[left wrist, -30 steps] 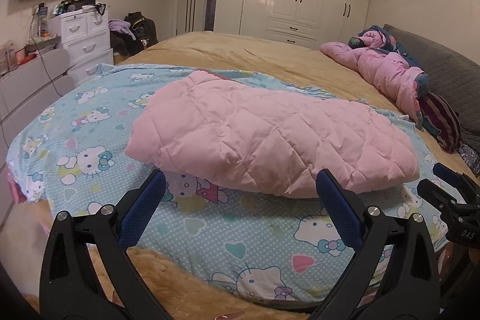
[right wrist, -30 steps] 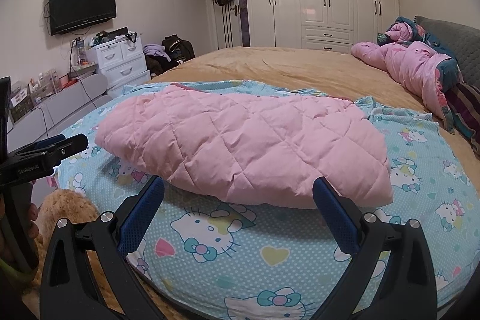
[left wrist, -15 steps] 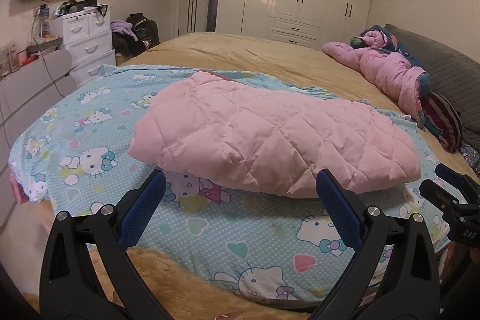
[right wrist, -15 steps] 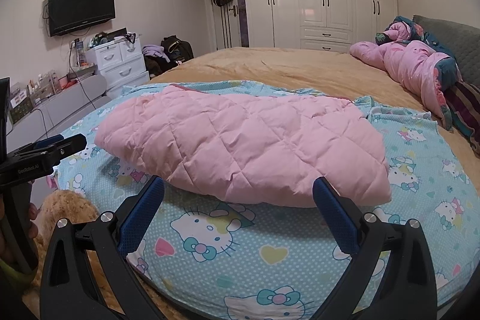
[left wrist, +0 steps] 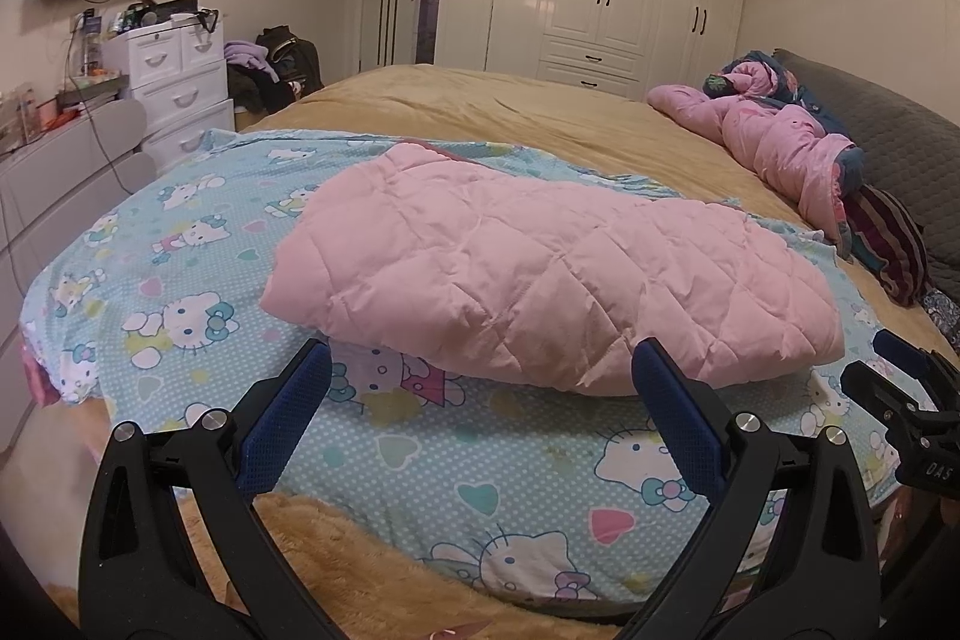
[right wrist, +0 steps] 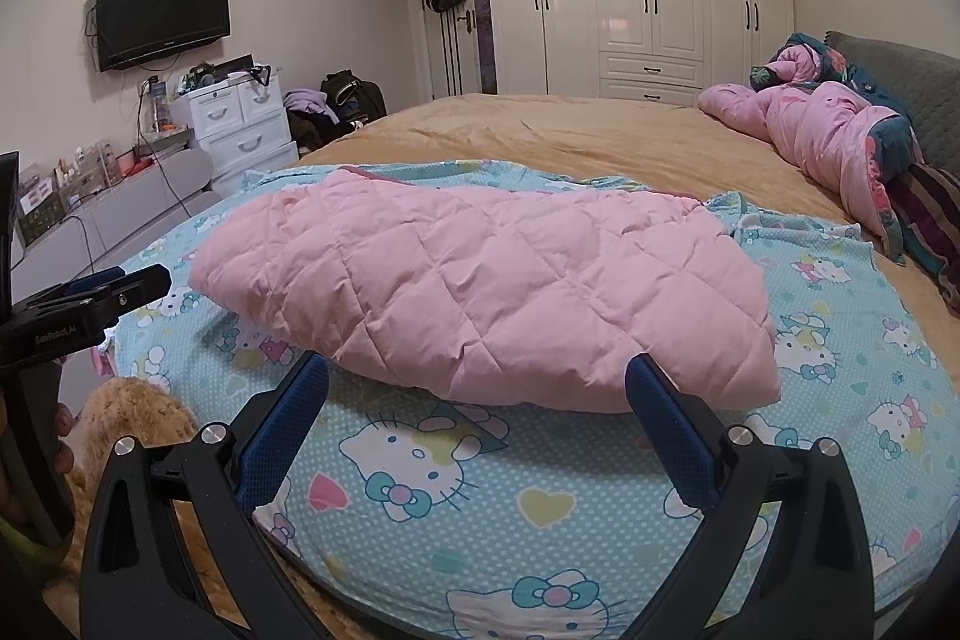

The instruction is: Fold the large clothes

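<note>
almost nothing has moved since the earlier frames: both cameras have drifted only a touch, and the pink quilted garment (left wrist: pixel 540 280) lies just as it did, a puffy, already doubled-over bundle across the middle of both views, on the blue cartoon-cat sheet (left wrist: pixel 420 460) spread over the tan bed cover (left wrist: pixel 510 112).

the left gripper (left wrist: pixel 480 400) hangs before the garment's near edge with its jaws spread wide and nothing between the blue pads (left wrist: pixel 288 424). the right gripper (right wrist: pixel 477 400) is the same: jaws wide apart, empty, its pads (right wrist: pixel 666 430) short of the near hem and apart from it. each gripper also shows at the edge of the other's view, at lower right and at left.

the garment looks like padded down or fibrefill, so probably light, soft and springy, with a smooth shell that may slide on itself and puff back open after a fold. a pinch on one thin layer could slip; better to take the thick stitched hem at the near corners, lower left (left wrist: pixel 282 298) and lower right (left wrist: pixel 822 346) of the bundle, one gripper to each, biting all layers together.

a second pink padded coat (right wrist: pixel 828 142) lies heaped at the right, well apart.
</note>
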`<state>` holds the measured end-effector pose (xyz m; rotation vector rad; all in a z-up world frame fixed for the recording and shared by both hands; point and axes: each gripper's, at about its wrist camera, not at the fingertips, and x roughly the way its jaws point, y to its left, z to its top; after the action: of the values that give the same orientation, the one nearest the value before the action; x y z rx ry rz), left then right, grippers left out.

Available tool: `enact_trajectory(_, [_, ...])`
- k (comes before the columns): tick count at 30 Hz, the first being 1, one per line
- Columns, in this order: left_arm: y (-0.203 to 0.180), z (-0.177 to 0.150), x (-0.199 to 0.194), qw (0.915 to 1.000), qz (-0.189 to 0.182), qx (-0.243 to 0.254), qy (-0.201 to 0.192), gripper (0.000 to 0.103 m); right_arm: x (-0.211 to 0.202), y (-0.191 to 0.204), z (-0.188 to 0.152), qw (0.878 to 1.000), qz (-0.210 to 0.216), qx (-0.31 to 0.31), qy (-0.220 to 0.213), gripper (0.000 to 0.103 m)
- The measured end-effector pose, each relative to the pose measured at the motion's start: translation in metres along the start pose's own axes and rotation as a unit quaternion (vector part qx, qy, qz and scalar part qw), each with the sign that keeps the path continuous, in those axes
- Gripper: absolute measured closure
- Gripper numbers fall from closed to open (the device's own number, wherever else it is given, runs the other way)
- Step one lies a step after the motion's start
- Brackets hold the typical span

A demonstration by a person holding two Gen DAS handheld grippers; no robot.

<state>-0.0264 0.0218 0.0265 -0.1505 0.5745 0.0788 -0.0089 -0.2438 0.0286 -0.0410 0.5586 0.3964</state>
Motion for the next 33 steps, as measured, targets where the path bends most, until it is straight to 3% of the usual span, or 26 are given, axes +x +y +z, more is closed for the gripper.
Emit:
enact_trajectory(20, [0.0,-0.002,0.002,1.0,-0.004,-0.002,0.004,0.009,0.003,-0.008,-0.009,1.0,-0.018,0.01,0.009,0.004])
enact_trajectory(28, [0.025,-0.009,0.02,0.9991,0.001,-0.033,0.027,0.009,0.001,-0.041,-0.023,0.994,-0.083,0.062,0.027,0.004])
enact_trajectory(33, [0.062,-0.002,0.04,0.9969,0.031,-0.059,0.041,0.009,-0.016,-0.096,-0.047,0.976,-0.166,0.133,0.041,0.004])
